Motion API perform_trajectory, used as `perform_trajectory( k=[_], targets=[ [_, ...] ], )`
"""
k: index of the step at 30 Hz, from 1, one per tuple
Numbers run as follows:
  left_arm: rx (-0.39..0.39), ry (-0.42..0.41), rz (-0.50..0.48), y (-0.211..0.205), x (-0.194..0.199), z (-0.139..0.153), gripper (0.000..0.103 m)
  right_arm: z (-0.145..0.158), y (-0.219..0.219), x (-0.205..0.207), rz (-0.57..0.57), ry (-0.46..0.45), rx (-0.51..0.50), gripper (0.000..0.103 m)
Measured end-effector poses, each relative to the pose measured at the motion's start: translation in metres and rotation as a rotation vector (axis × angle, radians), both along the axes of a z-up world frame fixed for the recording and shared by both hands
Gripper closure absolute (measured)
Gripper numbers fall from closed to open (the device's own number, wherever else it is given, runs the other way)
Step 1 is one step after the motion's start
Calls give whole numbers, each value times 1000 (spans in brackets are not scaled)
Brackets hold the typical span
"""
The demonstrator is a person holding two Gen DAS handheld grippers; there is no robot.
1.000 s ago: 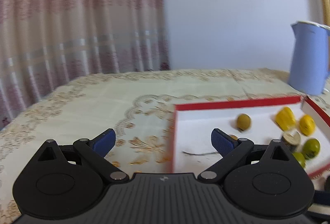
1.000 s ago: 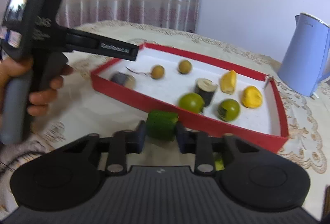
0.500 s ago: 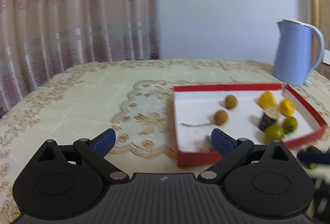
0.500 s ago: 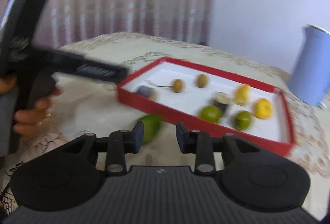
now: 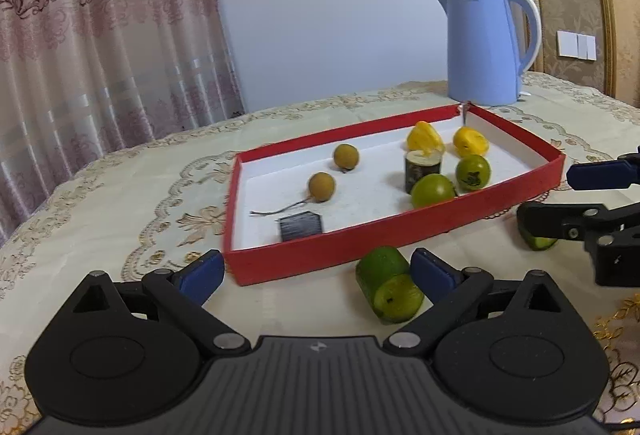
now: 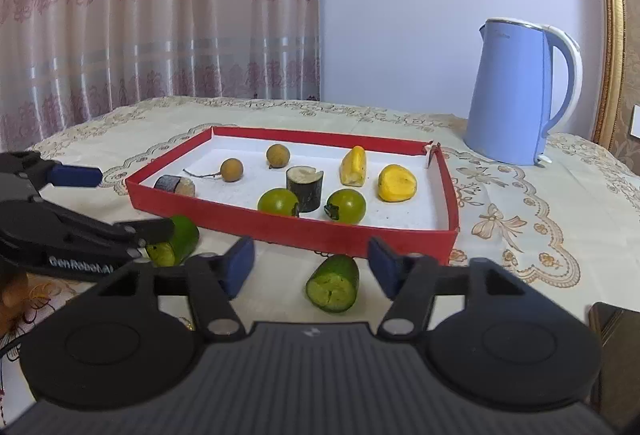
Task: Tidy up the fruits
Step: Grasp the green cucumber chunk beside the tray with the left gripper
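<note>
A red tray (image 6: pixel 296 229) with a white floor holds two brown longans (image 6: pixel 231 169), two yellow pieces (image 6: pixel 396 183), two round green fruits (image 6: pixel 346 206) and a dark stem piece (image 6: pixel 305 187). Two green cucumber pieces lie on the tablecloth in front of it. One cucumber piece (image 6: pixel 334 283) lies between the fingers of my right gripper (image 6: pixel 312 267), whose jaws are opening with the pads clear of it. The other cucumber piece (image 5: pixel 390 289) lies inside my open left gripper (image 5: pixel 316 273), close beside its right pad. In the left wrist view the right gripper (image 5: pixel 544 195) reaches in from the right.
A blue electric kettle (image 6: pixel 516 95) stands behind the tray's far right corner. A grey-dark piece (image 6: pixel 175 185) sits in the tray's front left corner. Patterned curtains hang behind the table. A hand (image 6: pixel 10 295) shows at the left edge.
My right gripper was shut on a green cucumber piece; it has opened and the piece now lies on the cloth. The left gripper swung toward the tray's front, around the other piece.
</note>
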State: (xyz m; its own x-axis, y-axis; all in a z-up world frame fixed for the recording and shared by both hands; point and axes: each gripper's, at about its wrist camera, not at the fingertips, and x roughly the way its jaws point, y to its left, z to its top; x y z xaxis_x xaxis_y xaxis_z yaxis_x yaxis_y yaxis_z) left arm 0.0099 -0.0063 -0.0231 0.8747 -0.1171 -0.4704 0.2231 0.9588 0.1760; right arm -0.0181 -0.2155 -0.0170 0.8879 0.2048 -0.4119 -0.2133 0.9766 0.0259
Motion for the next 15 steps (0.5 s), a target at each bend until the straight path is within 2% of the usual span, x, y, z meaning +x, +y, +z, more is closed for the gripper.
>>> perform_trajectory(
  k=[1,3,7,10,15],
  targets=[
    [2,4,0,-2,1,0,2,0,0,1,-3,0,3,33],
    [13,10,-3,-7,1,0,2,-1,1,0,-11,-5,4,20],
    [39,-11,7,-11,-5,-2,2,0,-2,-6,-26,-19,12,1],
    [42,-22,9,-6,-9,-3,3,2,-4,-8,-52,-11,-3,0],
    [13,23,-26,6,-12,-8,3,3,-10,-9,-102,2,-13,0]
  ],
)
